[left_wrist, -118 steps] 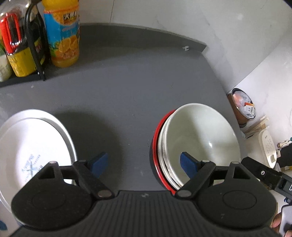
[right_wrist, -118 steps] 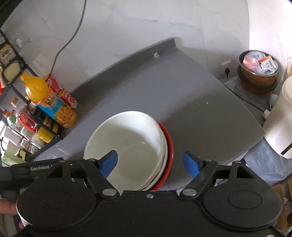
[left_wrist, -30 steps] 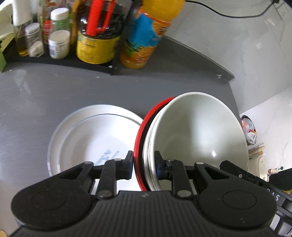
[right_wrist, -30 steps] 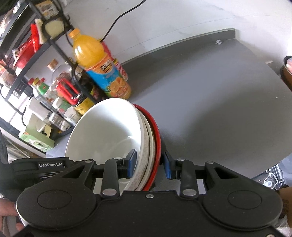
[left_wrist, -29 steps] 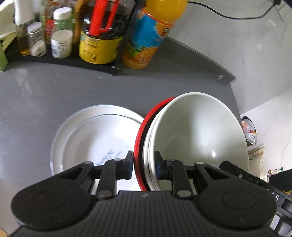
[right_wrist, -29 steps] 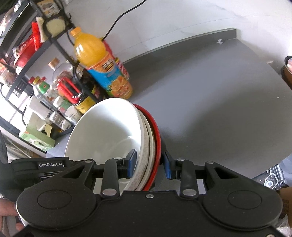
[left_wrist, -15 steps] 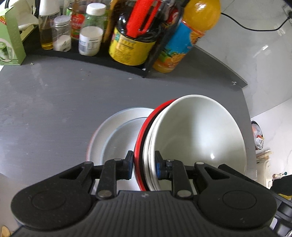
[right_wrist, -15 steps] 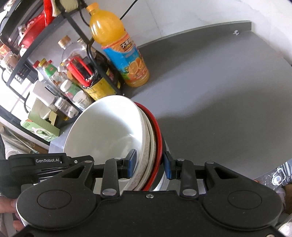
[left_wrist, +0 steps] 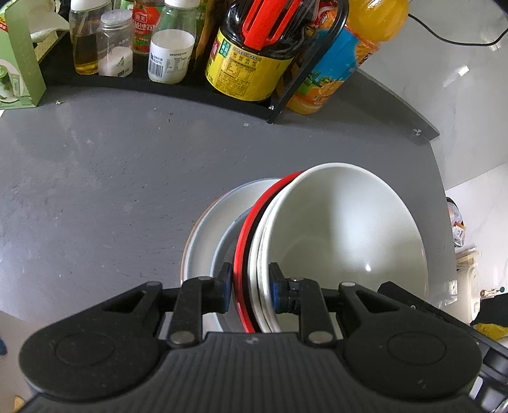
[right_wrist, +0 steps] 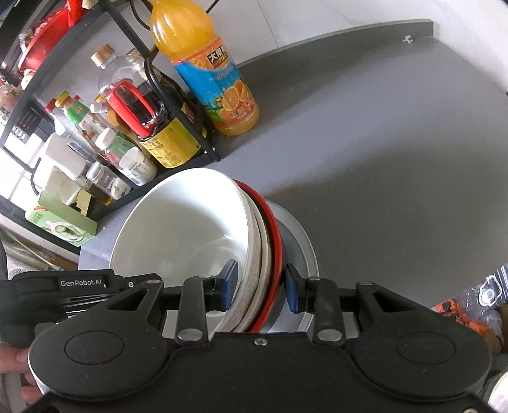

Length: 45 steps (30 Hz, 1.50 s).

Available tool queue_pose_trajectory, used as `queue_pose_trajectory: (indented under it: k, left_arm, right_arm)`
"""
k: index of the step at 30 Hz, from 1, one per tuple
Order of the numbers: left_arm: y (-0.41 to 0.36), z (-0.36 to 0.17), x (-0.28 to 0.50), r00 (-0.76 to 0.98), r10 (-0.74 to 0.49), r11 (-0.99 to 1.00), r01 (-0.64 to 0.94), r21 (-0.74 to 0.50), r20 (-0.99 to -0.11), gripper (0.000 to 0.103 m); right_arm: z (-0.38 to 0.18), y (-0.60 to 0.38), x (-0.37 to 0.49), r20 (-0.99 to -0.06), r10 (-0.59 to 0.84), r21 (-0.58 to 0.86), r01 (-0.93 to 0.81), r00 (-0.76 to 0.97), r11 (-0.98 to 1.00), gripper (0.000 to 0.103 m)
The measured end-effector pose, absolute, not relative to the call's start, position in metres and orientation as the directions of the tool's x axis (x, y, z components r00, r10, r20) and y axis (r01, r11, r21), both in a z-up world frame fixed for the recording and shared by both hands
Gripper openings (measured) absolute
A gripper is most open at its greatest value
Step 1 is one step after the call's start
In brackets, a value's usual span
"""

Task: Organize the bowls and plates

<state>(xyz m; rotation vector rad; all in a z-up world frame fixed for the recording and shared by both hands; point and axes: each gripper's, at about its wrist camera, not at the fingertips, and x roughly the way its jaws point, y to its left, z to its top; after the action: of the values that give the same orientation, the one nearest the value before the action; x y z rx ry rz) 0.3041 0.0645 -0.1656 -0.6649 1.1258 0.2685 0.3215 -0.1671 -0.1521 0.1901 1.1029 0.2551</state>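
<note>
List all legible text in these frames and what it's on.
"GenRobot.AI": on the left hand-held gripper, seen in the right wrist view.
"大果粒", partly cut off: on the orange juice bottle label.
Labels of the yellow-labelled dark bottle, white jar and red-labelled bottle: too small or blurred to read.

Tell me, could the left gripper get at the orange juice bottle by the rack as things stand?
Probably not yet. The left gripper is shut on the bowl stack, which the right gripper also clamps over the plates. The counter towards the orange juice bottle looks free.
</note>
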Motion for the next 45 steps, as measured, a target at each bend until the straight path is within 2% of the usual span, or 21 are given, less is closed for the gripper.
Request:
queue_pose_trajectory:
  k: [11, 16, 17, 20, 22, 25, 28, 32, 35, 38, 45]
  left_arm:
    - [0.068, -0.165, 0.31, 0.431, -0.169, 0.824, -0.431, -0.367, -0.886, 0.024]
    - [0.068, -0.165, 0.309, 0.438, -0.186, 0.836, -0.401, -0.376, -0.88, 0.027]
    - [0.068, -0.163, 0.309, 0.442, -0.188, 0.842, -0.387, -0.376, -0.877, 0.028]
    - [0.069, -0.158, 0.307, 0.467, -0.202, 0.849, -0.356, -0.392, -0.861, 0.046]
    - [0.07, -0.153, 0.305, 0.482, -0.191, 0.856, -0.344, -0.386, -0.855, 0.058]
    - [0.07, -0.148, 0.302, 0.487, -0.16, 0.87, -0.342, -0.356, -0.859, 0.069]
    - [0.068, -0.141, 0.298, 0.504, -0.149, 0.879, -0.326, -0.348, -0.851, 0.073]
    - [0.065, -0.131, 0.29, 0.528, -0.107, 0.884, -0.337, -0.323, -0.843, 0.08]
    - [0.059, -0.12, 0.283, 0.551, -0.08, 0.885, -0.345, -0.314, -0.831, 0.083]
    - [0.047, -0.11, 0.275, 0.564, -0.049, 0.89, -0.351, -0.293, -0.824, 0.088]
    - [0.004, -0.086, 0.24, 0.571, 0.028, 0.892, -0.384, -0.238, -0.82, 0.093]
  right_arm:
    - [-0.158, -0.169, 0.315, -0.841, 0.259, 0.278, -0.031, 0.475, 0.96, 0.03]
    - [-0.152, -0.17, 0.31, -0.827, 0.252, 0.294, 0.006, 0.503, 0.956, 0.034]
    - [-0.15, -0.17, 0.308, -0.823, 0.248, 0.293, 0.008, 0.511, 0.956, 0.036]
    - [-0.142, -0.172, 0.302, -0.816, 0.219, 0.275, 0.026, 0.535, 0.961, 0.046]
    - [-0.139, -0.175, 0.297, -0.812, 0.204, 0.264, 0.034, 0.547, 0.964, 0.048]
    - [-0.133, -0.18, 0.289, -0.809, 0.178, 0.25, 0.055, 0.56, 0.967, 0.055]
    - [-0.126, -0.184, 0.279, -0.799, 0.169, 0.243, 0.053, 0.576, 0.969, 0.063]
    - [-0.115, -0.192, 0.268, -0.78, 0.162, 0.23, 0.037, 0.604, 0.973, 0.079]
    - [-0.104, -0.201, 0.261, -0.764, 0.158, 0.223, 0.026, 0.626, 0.974, 0.082]
    - [-0.091, -0.217, 0.249, -0.744, 0.165, 0.231, 0.018, 0.648, 0.973, 0.092]
    - [-0.069, -0.256, 0.214, -0.72, 0.148, 0.205, 0.004, 0.678, 0.979, 0.097]
